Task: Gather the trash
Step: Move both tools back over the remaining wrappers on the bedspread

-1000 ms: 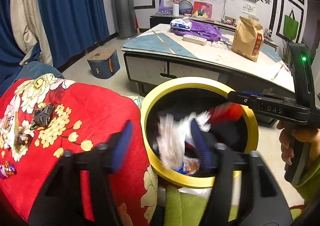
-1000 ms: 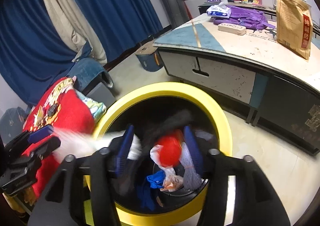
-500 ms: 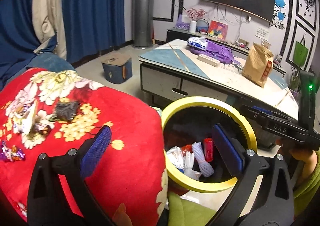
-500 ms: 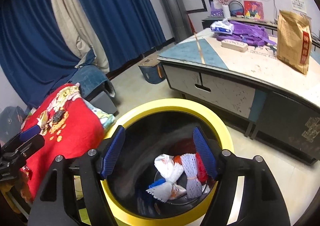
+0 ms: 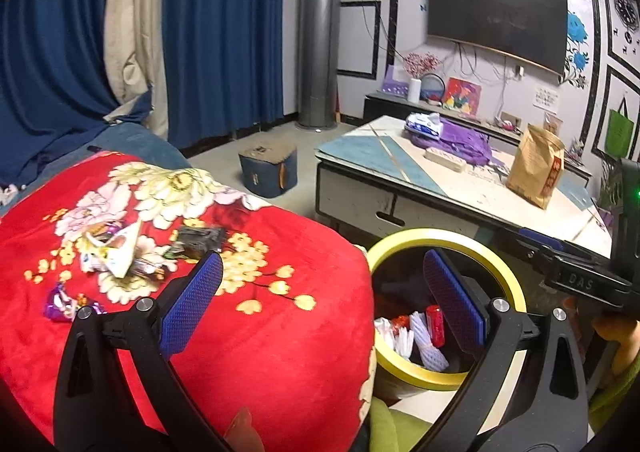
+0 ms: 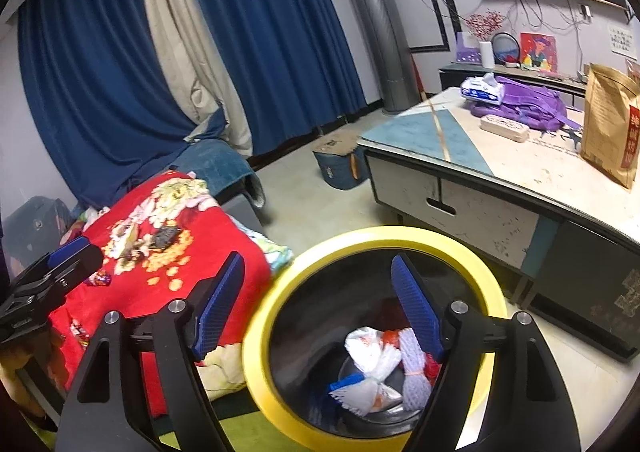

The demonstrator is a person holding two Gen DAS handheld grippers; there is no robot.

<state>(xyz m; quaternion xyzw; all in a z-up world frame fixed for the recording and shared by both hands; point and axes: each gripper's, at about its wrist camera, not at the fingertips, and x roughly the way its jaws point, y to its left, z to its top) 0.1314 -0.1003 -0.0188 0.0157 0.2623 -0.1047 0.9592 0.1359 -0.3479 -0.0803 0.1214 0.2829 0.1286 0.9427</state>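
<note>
Both tools empty: left tool (image 5: 316, 300) fully spread, right tool (image 6: 320, 306) just opening wider above yellow-rimmed bin (image 6: 472, 248). Remaining wrappers (image 5: 116, 252) lay on red blanket (image 5: 280, 332): light, crinkly, probably slippery; pinch raised fold.

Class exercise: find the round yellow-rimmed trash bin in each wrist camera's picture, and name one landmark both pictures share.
Left wrist view: round yellow-rimmed trash bin at lower right, beside the red floral blanket.
Right wrist view: bin at bottom centre.
Shared landmark: the brown paper bag on the low table.
</note>
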